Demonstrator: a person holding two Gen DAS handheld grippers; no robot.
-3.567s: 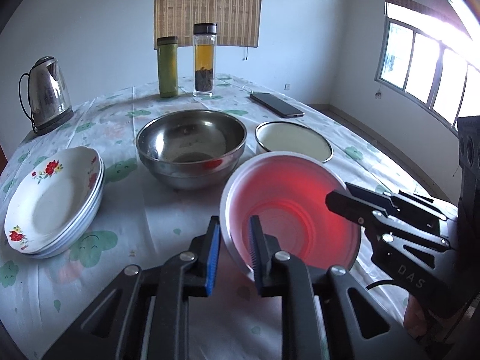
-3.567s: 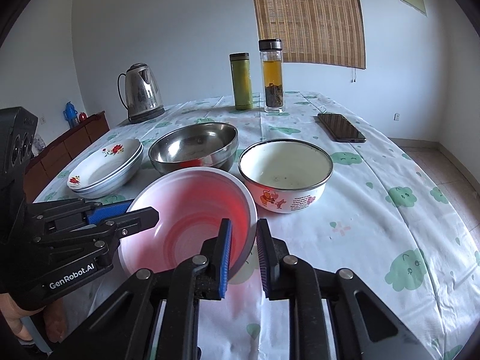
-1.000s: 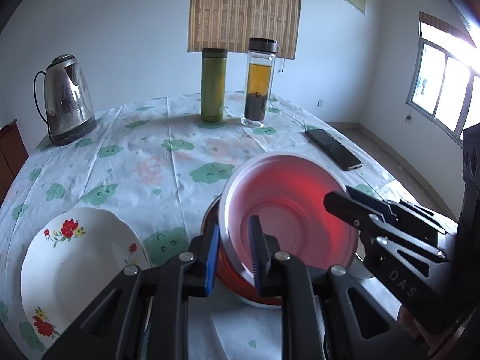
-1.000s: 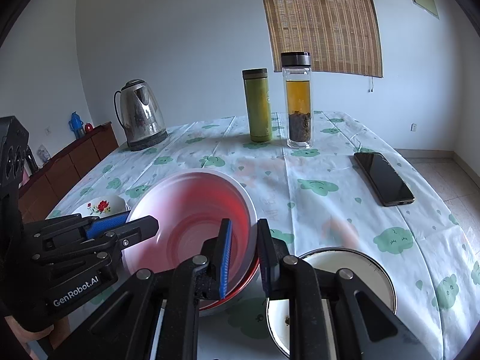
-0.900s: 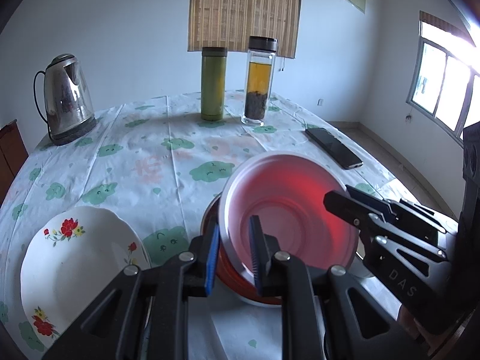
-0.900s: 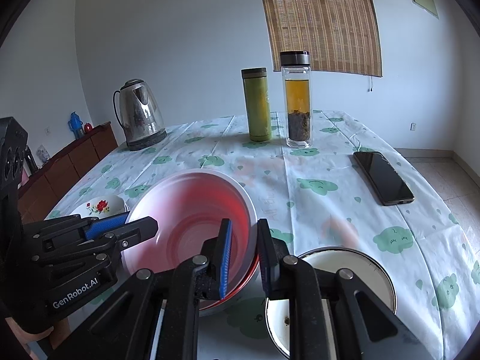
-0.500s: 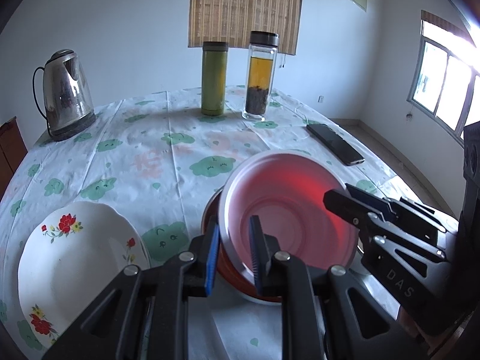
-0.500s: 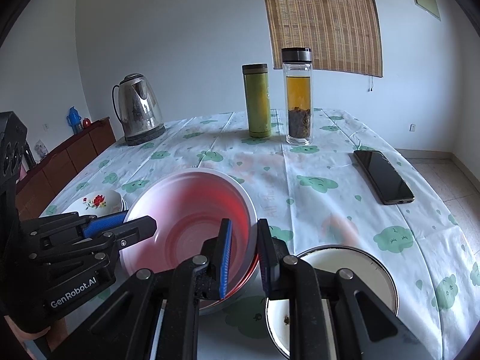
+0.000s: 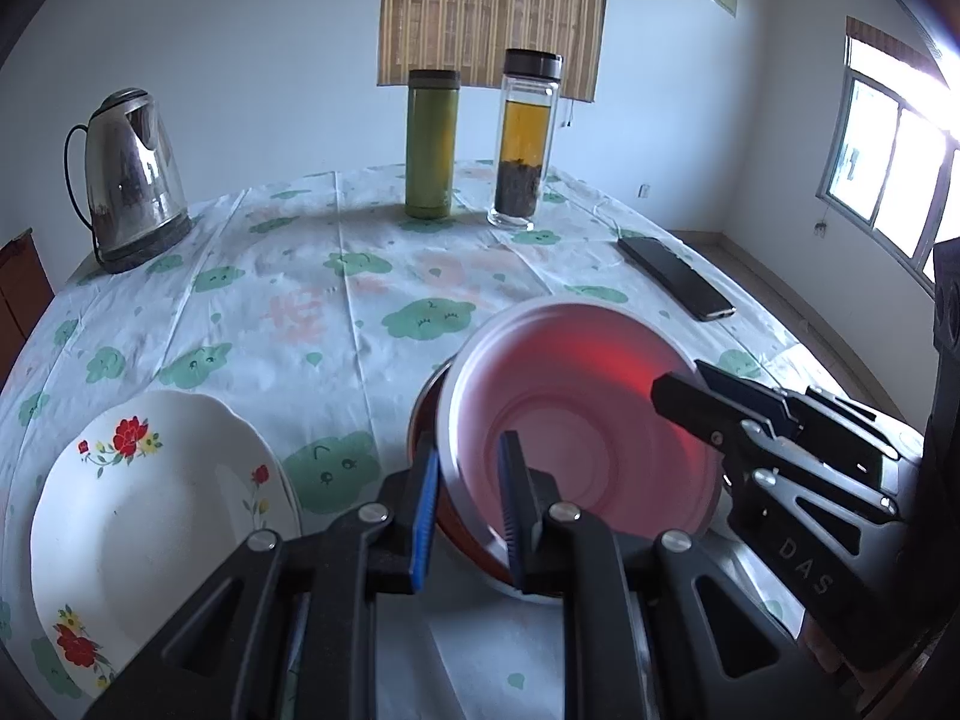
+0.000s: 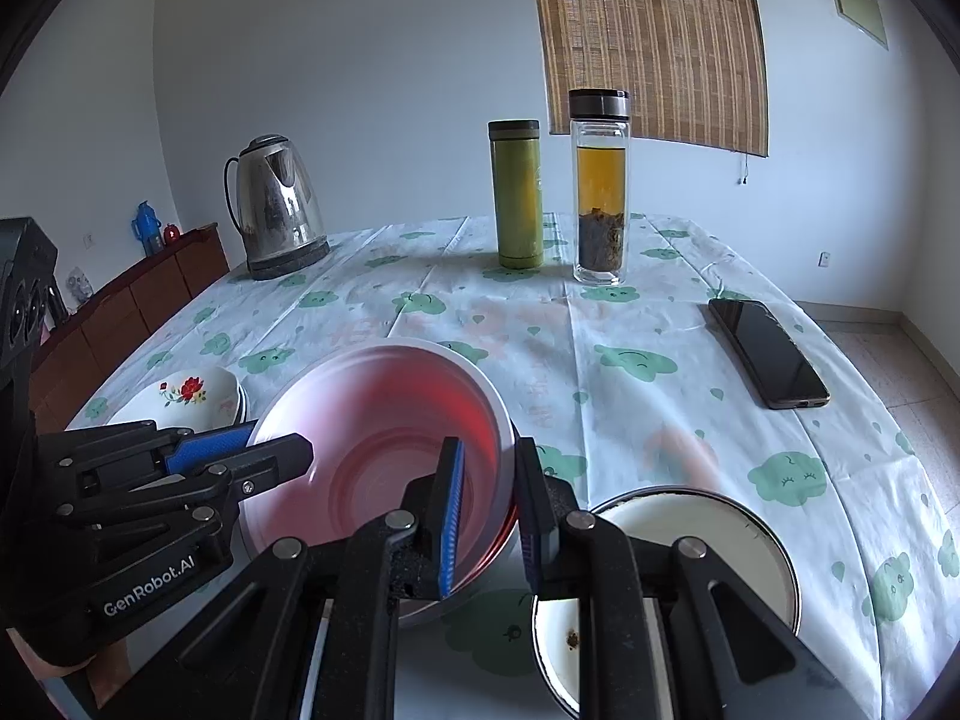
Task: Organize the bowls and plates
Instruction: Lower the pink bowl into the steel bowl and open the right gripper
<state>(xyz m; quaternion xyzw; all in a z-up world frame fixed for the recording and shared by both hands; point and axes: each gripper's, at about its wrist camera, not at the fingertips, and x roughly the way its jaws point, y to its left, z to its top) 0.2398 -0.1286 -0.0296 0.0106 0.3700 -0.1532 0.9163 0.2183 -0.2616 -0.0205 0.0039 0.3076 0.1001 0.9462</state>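
Observation:
A red bowl with a pale inside hangs tilted just over a steel bowl, whose rim shows beneath it. My left gripper is shut on the red bowl's left rim. My right gripper is shut on its right rim. Each gripper also shows in the other's view: the right gripper and the left gripper. Whether the red bowl rests on the steel bowl I cannot tell. A stack of white flowered plates lies to the left. A white enamel bowl stands to the right.
At the far side of the clothed table stand a steel kettle, a green flask and a glass tea bottle. A black phone lies at the right. A wooden sideboard stands beyond the left edge.
Since the oldest frames both grippers have carried the red bowl forward, over the steel bowl. Over the last second nothing has visibly moved.

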